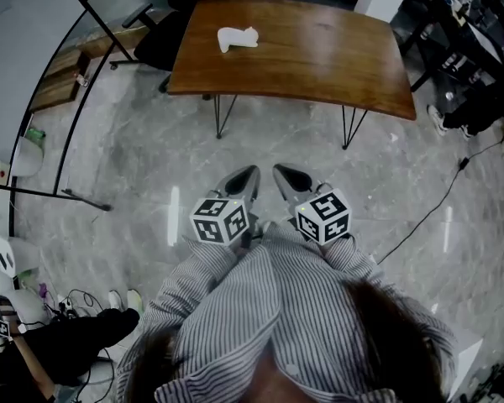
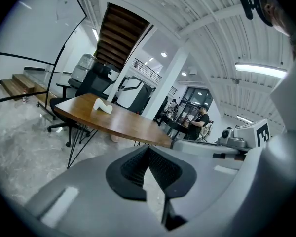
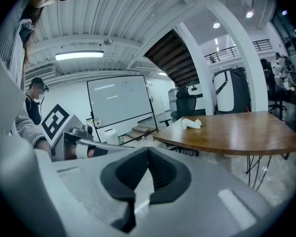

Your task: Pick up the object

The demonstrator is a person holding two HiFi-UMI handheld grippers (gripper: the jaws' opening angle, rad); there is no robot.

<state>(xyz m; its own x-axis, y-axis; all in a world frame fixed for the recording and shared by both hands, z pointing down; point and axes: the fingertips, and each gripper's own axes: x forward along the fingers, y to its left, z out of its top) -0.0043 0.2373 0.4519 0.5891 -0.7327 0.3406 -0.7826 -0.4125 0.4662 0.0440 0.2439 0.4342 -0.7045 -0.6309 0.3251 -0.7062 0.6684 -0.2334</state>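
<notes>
So basically the pick hasn't started. The white object (image 1: 237, 38) sits on the wooden table (image 1: 319, 57), toward the far left part of the top in the head view, and I can't see anything else on the tabletop. Can't really tell what it is, just a small pale lumpy thing lying flat.

The person stands well back from the table, with a stretch of marble-look floor (image 1: 134, 158) in between, and both tools are tucked in close to the striped shirt (image 1: 260, 309). The left gripper (image 1: 250, 175) has its jaws pressed together with nothing between them. The right gripper (image 1: 280, 175) is the same, pads meeting at the tip, empty. Both point roughly toward the table, and each one's own camera shows the object far off.

My read: 0 of the steps are done. What's left is walking up, opening 1 gripper, getting the jaws around the object, closing and lifting
</notes>
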